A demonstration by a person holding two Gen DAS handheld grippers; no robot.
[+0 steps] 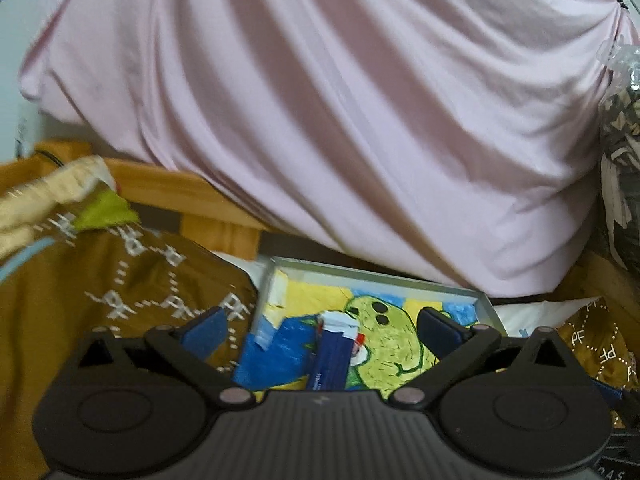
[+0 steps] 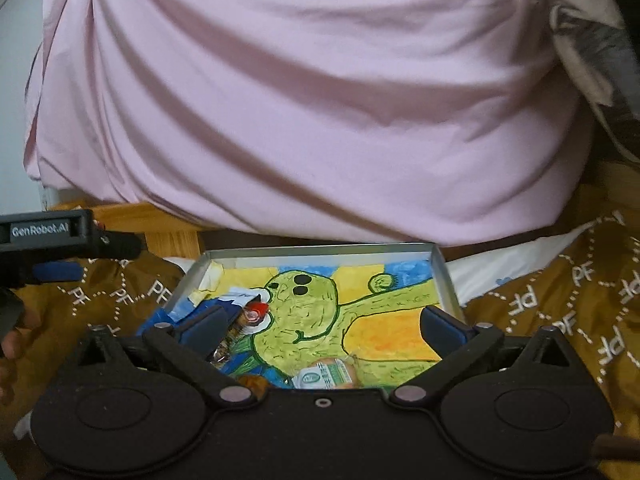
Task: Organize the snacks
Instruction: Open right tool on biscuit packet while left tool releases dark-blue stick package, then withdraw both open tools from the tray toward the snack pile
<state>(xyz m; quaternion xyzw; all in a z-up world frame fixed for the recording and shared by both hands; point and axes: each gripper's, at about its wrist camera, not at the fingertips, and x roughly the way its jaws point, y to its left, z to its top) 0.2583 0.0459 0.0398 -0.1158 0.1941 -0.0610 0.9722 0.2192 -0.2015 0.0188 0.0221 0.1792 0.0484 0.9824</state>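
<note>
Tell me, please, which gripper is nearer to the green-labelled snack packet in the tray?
Right. The right gripper hangs open directly over the green-labelled packet; the left gripper is off beside the tray, over the brown blanket.

Each gripper, left (image 1: 320, 326) and right (image 2: 322, 326), has a matte black body with two round housings, ribbed grip, silver pivot pins and dark blue finger pads (image 2: 440, 326). The left's side reads "GenRobot.AI" in white. The person wears a loose pale pink shirt (image 2: 300, 100).
</note>
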